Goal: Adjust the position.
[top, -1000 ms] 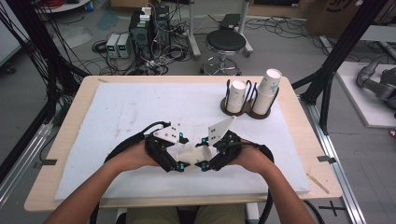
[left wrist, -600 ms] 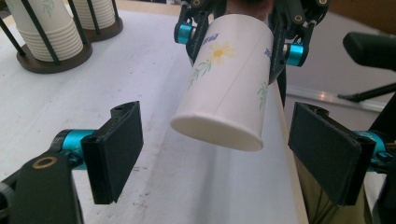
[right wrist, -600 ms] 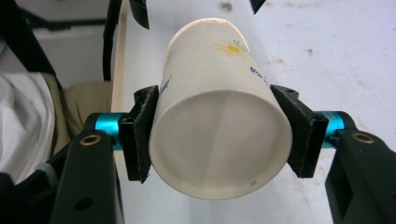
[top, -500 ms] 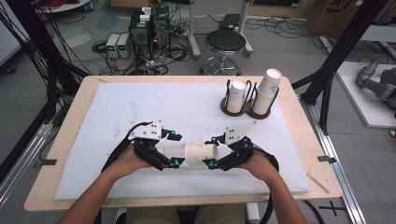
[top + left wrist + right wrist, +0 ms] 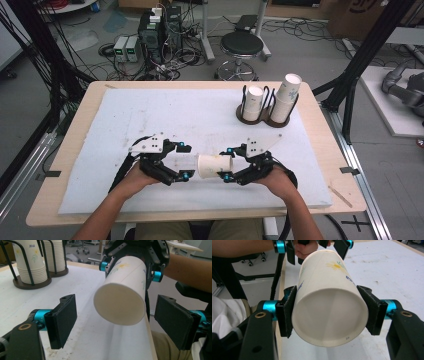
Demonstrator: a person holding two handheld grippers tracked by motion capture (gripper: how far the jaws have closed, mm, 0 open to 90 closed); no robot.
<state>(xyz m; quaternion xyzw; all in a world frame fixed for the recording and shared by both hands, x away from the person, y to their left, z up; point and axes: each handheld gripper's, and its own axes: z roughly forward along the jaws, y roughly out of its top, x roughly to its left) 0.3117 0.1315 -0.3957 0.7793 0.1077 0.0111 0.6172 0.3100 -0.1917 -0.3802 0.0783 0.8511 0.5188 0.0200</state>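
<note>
My right gripper [image 5: 329, 312] fingers [image 5: 287, 312] are clamping the paper cup [image 5: 215, 166] just above the white tabletop [image 5: 200, 120]. It is lying level, base pointing toward my left gripper [image 5: 120, 322], whose fingers [image 5: 63, 320] are standing wide, untouching. The cup holder [image 5: 265, 112] is sitting well beyond.

Paper cup [image 5: 214, 166] between grippers — cup holder [image 5: 261, 119] behind, right
</note>
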